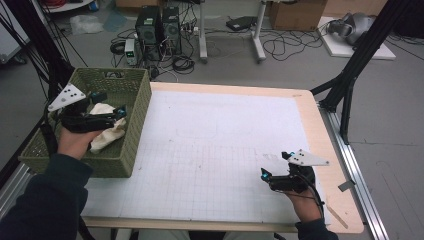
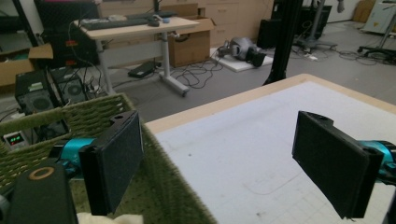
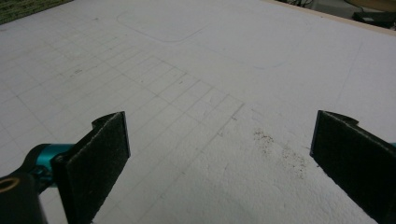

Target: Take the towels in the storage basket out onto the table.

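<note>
A green woven basket stands on the table's left edge, and a cream cloth lies crumpled inside it. My left gripper hovers over the basket above the cloth, jaws wide apart and holding nothing. In the left gripper view, the left gripper spans the basket rim, with a bit of cloth at the bottom edge. My right gripper is low over the white gridded mat near the front right, open. The right gripper view shows the right gripper above bare mat.
The mat has faint pencil outlines and a dark smudge. Beyond the table, computer towers, tangled cables and desk legs sit on the floor. Black frame posts rise at the right and left.
</note>
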